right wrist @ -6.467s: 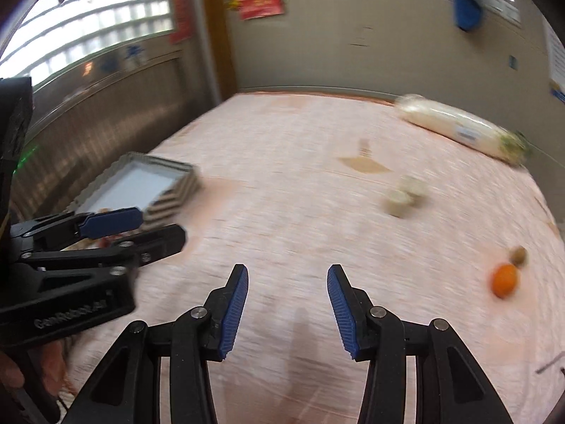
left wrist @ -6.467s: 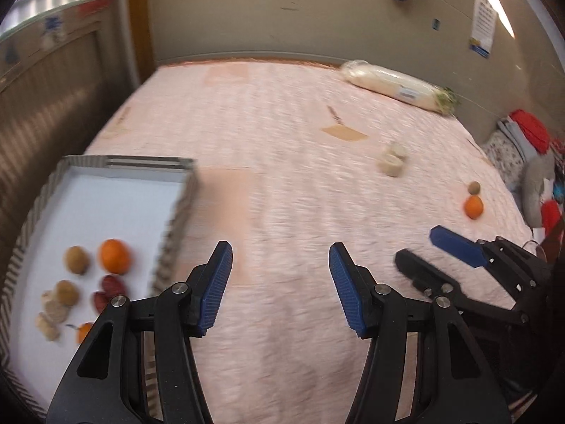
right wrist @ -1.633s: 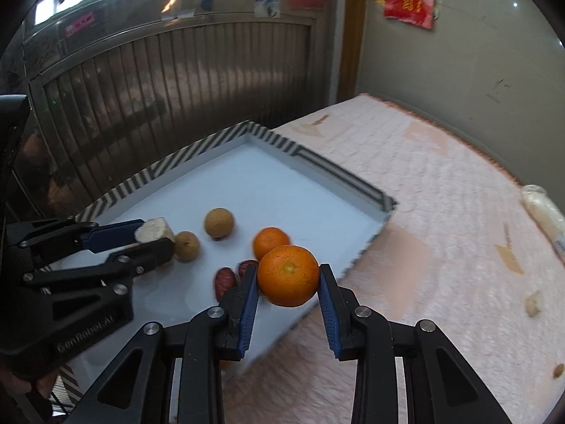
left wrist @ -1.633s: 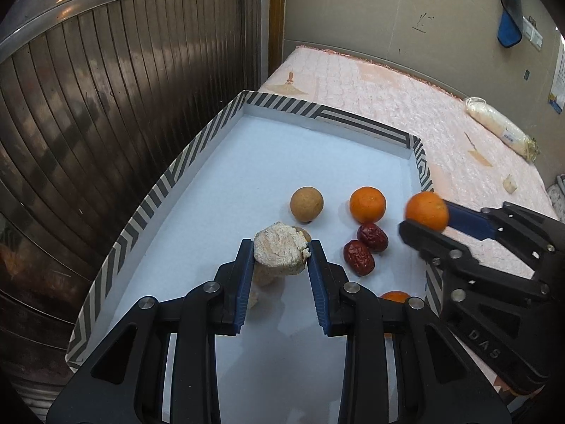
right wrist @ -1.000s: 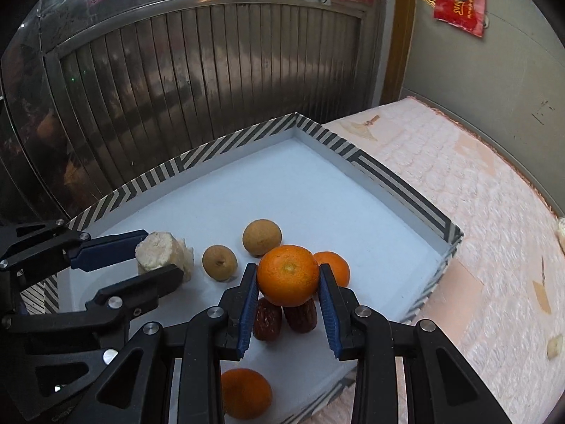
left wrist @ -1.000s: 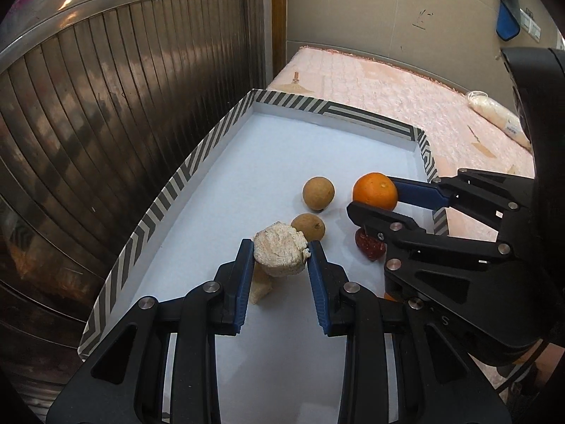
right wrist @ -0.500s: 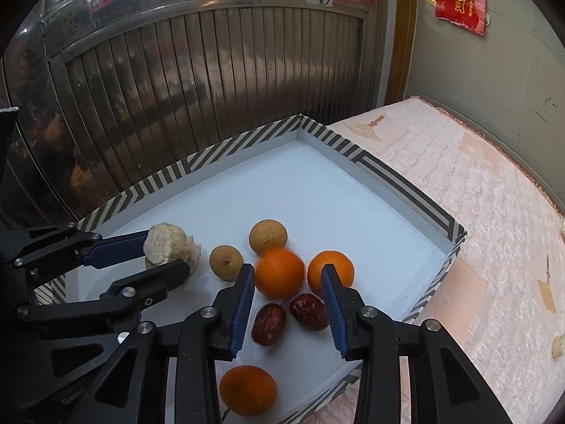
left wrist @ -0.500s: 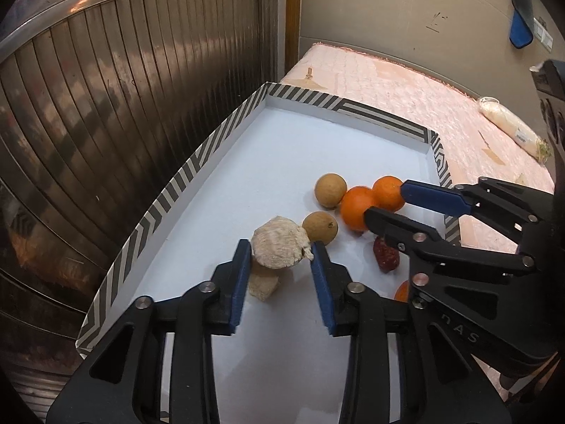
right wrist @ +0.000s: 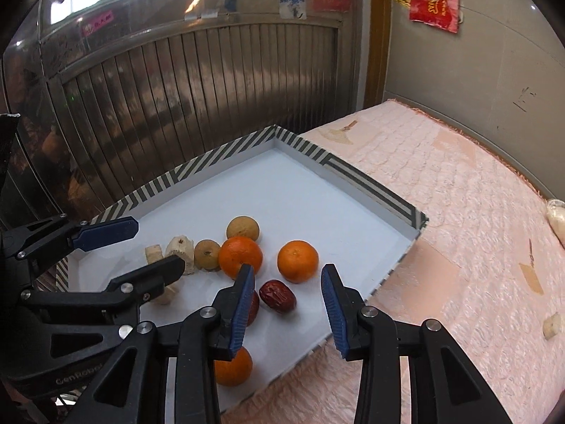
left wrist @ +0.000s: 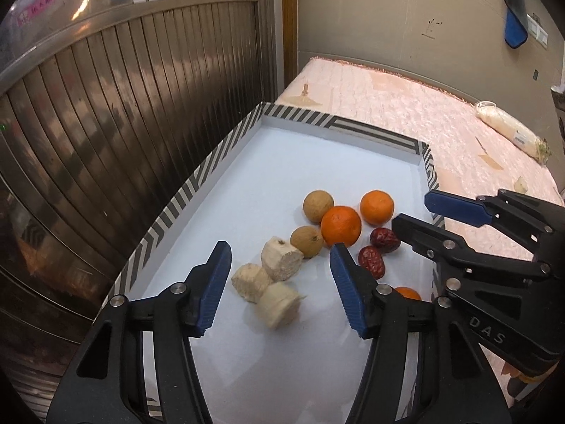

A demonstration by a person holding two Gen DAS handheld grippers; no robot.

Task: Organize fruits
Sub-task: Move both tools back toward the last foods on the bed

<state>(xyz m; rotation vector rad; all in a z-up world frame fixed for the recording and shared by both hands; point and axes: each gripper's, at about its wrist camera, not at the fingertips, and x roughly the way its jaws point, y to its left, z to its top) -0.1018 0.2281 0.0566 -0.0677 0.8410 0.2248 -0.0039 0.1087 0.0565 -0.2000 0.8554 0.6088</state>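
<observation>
Both the left hand-held gripper (left wrist: 279,282) and the right hand-held gripper (right wrist: 287,304) hang spread and empty over the tray (left wrist: 197,183), where oranges (left wrist: 341,225), dates (left wrist: 371,266) and pale chunks (left wrist: 280,259) sit gathered, apparently for tidiness, on the bed (left wrist: 406,106).

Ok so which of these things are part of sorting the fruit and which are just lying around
Part of the job:
striped tray
three oranges
two longans
two red dates
three pale chunks
stray pale piece

Just lying about:
white bagged bundle
red wall hanging
blue cloth
</observation>
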